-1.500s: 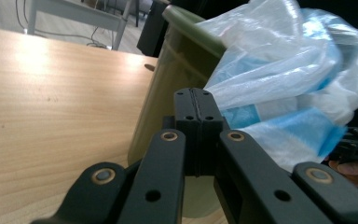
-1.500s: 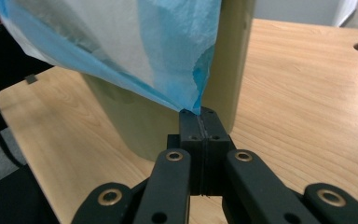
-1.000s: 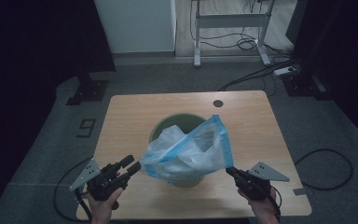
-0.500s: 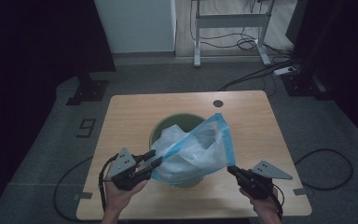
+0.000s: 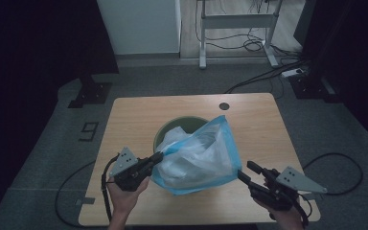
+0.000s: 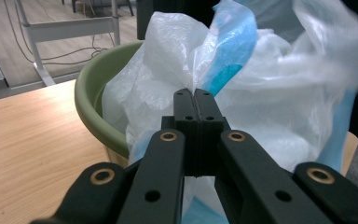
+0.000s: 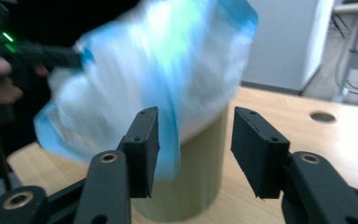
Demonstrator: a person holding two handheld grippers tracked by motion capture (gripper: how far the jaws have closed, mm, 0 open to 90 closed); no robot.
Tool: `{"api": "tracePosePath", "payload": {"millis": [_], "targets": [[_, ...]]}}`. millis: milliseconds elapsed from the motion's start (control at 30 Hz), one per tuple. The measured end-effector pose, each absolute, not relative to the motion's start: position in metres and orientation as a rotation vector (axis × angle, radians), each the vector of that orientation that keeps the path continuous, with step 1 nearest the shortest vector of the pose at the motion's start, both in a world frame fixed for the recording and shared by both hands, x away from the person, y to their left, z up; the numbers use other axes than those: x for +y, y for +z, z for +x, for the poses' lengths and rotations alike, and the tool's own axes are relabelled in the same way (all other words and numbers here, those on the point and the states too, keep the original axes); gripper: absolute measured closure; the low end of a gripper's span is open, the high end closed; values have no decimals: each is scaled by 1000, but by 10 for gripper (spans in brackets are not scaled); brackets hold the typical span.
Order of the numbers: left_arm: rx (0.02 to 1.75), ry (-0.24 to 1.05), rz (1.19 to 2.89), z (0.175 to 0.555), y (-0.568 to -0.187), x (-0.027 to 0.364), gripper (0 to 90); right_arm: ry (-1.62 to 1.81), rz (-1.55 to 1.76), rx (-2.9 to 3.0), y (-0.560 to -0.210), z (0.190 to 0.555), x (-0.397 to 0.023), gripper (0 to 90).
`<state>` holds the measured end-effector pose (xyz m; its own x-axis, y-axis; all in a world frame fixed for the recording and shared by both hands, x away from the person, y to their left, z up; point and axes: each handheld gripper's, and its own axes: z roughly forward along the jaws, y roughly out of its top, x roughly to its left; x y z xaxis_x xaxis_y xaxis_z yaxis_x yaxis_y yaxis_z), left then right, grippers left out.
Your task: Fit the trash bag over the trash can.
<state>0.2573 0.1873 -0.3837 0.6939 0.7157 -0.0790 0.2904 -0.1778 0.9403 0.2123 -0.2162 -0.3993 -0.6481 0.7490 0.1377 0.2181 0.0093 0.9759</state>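
Note:
A green bin (image 5: 168, 130) stands mid-table with a white and blue plastic bag (image 5: 201, 155) bulging out of it toward the front. My left gripper (image 5: 156, 157) is shut on a fold of the bag's rim at its left side; in the left gripper view the closed pads (image 6: 195, 100) pinch the plastic bag (image 6: 261, 107) in front of the green bin (image 6: 93, 100). My right gripper (image 5: 244, 171) is open, just off the bag's right lower corner. In the right gripper view the open fingers (image 7: 142, 140) frame the blurred bag (image 7: 154, 65) and the bin's side (image 7: 200, 172).
The wooden table (image 5: 134, 115) has a round cable hole (image 5: 224, 106) at the back right. A desk frame (image 5: 235, 21) and cables (image 5: 273, 72) lie on the floor beyond. A cable (image 5: 338, 160) loops on the floor at the right.
My left gripper has moved right and forward with the bag's rim, pulling it up over the bin. The right gripper has edged toward the bag's right corner.

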Motion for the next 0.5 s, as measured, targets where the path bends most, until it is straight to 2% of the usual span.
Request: {"api": "tracePosePath", "payload": {"millis": [167, 367, 500], "targets": [[796, 470, 1750, 256, -382, 188, 896, 1689, 973, 1873, -380, 218, -211, 452], [814, 484, 1733, 259, -380, 190, 896, 1686, 1036, 1912, -375, 255, -203, 467], [831, 495, 1727, 263, -380, 191, 896, 1759, 1032, 1934, -368, 268, -197, 478]]}}
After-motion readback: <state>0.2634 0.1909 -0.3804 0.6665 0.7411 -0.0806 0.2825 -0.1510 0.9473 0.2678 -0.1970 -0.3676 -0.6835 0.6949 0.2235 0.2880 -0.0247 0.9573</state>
